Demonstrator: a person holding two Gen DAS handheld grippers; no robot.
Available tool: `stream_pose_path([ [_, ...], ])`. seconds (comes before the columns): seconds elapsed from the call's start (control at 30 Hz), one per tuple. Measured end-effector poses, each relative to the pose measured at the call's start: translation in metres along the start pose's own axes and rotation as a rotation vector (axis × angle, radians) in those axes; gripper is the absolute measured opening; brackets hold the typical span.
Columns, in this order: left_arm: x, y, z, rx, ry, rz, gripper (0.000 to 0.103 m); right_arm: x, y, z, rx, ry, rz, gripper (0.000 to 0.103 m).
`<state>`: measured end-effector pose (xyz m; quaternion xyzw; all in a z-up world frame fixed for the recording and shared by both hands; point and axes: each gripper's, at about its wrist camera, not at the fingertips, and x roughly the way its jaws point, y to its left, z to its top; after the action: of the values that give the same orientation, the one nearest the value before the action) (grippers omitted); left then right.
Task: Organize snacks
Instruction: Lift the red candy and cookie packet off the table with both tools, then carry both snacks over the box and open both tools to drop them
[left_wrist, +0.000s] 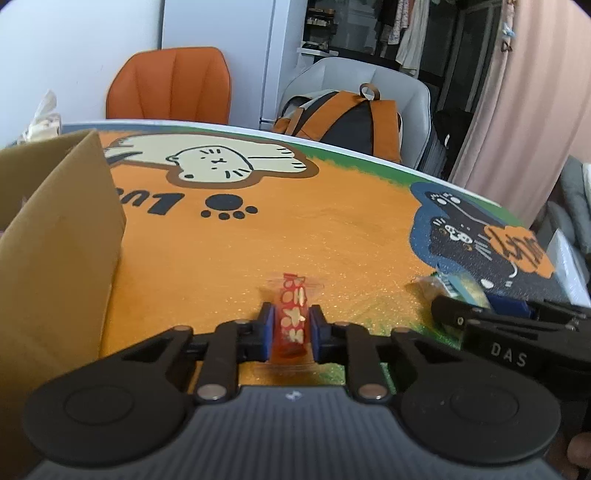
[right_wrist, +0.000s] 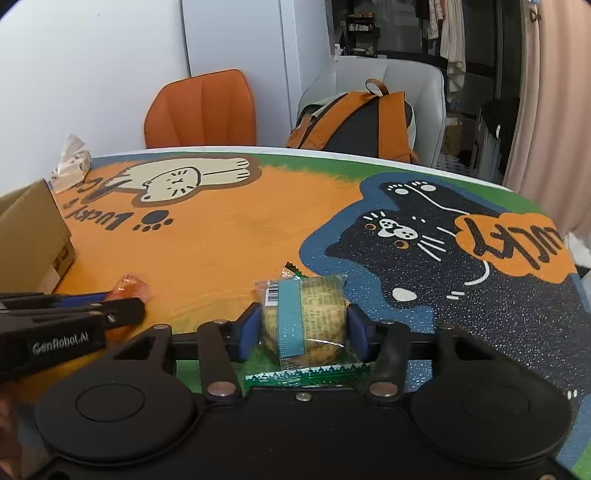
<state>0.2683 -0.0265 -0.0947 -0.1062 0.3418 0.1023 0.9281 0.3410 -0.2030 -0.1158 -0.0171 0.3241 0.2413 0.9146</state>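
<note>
My left gripper (left_wrist: 291, 326) is shut on a small red-orange candy (left_wrist: 293, 319) in a clear wrapper with pale flower marks, just above the table mat. The same candy shows in the right wrist view (right_wrist: 130, 289), held by the left gripper (right_wrist: 110, 295). My right gripper (right_wrist: 302, 328) is shut on a clear-wrapped yellow pastry (right_wrist: 306, 317) with a teal band and green crimped edges. In the left wrist view the pastry (left_wrist: 456, 288) and the right gripper (left_wrist: 480, 308) sit at the right. A cardboard box (left_wrist: 55, 240) stands open at the left.
The table has an orange, green and blue cat-print mat (right_wrist: 240, 229). A tissue pack (right_wrist: 72, 162) lies at the far left. An orange chair (right_wrist: 201, 110) and a white chair with an orange backpack (right_wrist: 354, 122) stand behind the table. A pink curtain (right_wrist: 546, 110) hangs at right.
</note>
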Motion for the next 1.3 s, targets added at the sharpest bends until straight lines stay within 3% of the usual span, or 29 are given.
stream_pose_path([
  [0.57,-0.065,0.004,0.02,-0.027,-0.097,-0.079,0.016,-0.054,0.011,0.02,0.046,-0.086,0.066,0.049],
  [0.83,-0.1,0.018,0.031,-0.035,-0.166,-0.07,0.016,-0.083,0.037,0.036,0.026,-0.153,0.1,0.05],
  [1.3,-0.128,0.066,0.037,-0.079,-0.202,-0.019,0.016,-0.098,0.089,0.05,-0.027,-0.194,0.162,0.05],
])
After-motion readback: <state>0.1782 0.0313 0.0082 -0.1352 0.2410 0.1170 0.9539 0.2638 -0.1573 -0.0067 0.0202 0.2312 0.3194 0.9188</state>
